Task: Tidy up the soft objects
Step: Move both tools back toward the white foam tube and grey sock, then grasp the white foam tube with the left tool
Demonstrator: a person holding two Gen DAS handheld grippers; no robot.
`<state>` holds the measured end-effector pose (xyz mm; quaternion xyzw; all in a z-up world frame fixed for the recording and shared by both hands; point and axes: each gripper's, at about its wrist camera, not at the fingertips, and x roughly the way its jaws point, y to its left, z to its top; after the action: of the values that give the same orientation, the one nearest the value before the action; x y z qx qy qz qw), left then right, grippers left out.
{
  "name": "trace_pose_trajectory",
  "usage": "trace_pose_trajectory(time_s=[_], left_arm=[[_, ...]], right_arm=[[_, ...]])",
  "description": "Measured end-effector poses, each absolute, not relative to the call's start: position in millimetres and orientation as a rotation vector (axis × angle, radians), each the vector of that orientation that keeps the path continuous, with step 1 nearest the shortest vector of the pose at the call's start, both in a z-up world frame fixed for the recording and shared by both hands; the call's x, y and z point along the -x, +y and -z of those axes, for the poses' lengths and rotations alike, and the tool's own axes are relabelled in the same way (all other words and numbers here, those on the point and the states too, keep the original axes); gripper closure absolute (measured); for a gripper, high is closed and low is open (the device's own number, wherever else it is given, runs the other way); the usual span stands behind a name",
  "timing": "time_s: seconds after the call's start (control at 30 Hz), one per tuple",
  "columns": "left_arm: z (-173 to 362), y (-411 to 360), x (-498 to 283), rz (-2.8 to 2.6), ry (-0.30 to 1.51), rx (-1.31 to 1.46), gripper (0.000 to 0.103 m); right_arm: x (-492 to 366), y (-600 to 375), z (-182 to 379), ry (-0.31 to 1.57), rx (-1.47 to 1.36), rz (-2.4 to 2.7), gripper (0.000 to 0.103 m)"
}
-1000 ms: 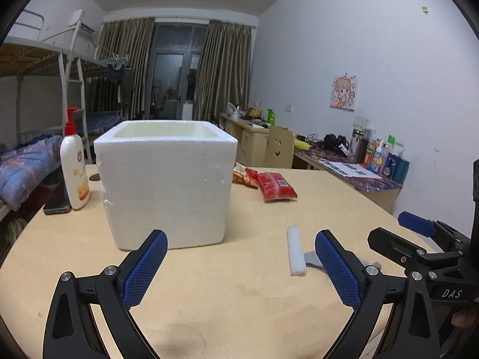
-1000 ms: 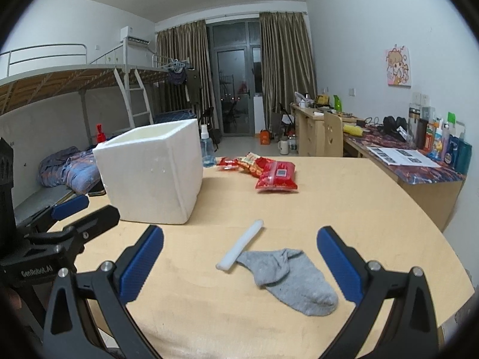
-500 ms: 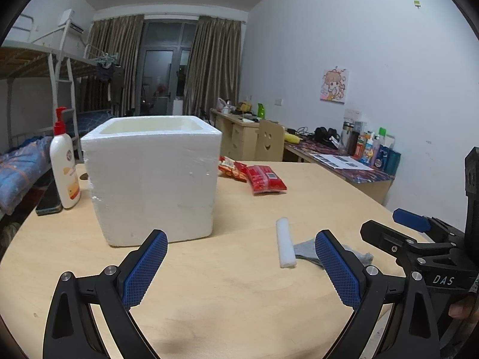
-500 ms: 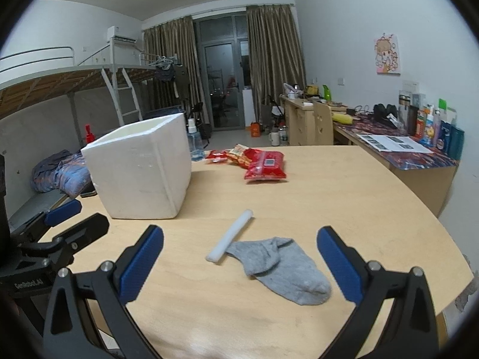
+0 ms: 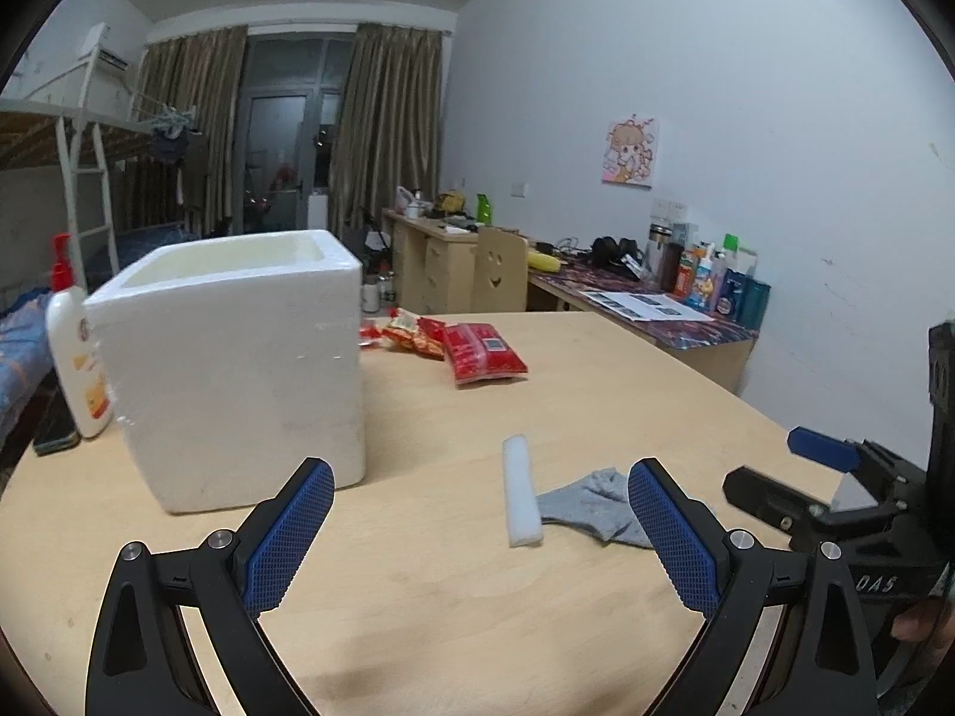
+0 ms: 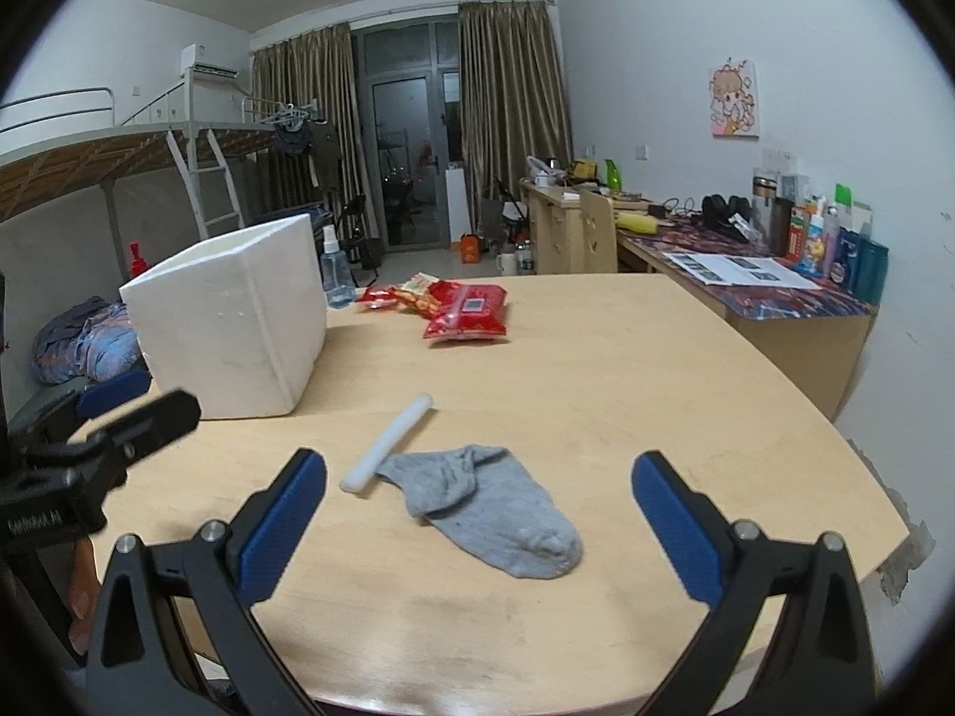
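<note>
Right wrist view: right gripper (image 6: 477,522) spread wide, nothing held, over grey sock (image 6: 486,510) on table (image 6: 627,370), touching white foam stick (image 6: 388,444). Left gripper (image 5: 477,531) gaping too, near foam box (image 5: 233,364).

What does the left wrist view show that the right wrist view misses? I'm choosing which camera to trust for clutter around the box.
Only the left wrist view shows the white lotion bottle with a red pump and the dark phone beside the white foam box. Only the right wrist view shows the clear spray bottle behind the box. Both show the box, grey sock, white foam stick and red snack packets.
</note>
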<state>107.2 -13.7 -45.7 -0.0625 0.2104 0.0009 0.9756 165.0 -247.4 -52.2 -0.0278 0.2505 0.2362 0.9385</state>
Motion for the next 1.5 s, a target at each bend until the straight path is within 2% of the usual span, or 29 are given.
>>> trace_pose_trajectory(time_s=[0.93,1.03,1.13,1.3,1.5], left_arm=[[88,-29,-216,0.030,0.689,0.144,0.004],[92,-33,-223,0.016,0.695,0.131,0.008],[96,-33,-229,0.005,0.712,0.143,0.017],[106,-35,-241,-0.001,0.768,0.154,0.022],[114,-38,-252,-0.025,0.810,0.149,0.032]], right_arm=[[-217,-253,94,0.627,0.028,-0.534,0.000],[-221,-252,97,0.636,0.044,-0.541,0.000],[-228,-254,101,0.655,0.036,-0.547,0.000],[-235,-253,103,0.659,0.043,-0.577,0.000],[-242,-251,102,0.669,0.041,-0.642,0.000]])
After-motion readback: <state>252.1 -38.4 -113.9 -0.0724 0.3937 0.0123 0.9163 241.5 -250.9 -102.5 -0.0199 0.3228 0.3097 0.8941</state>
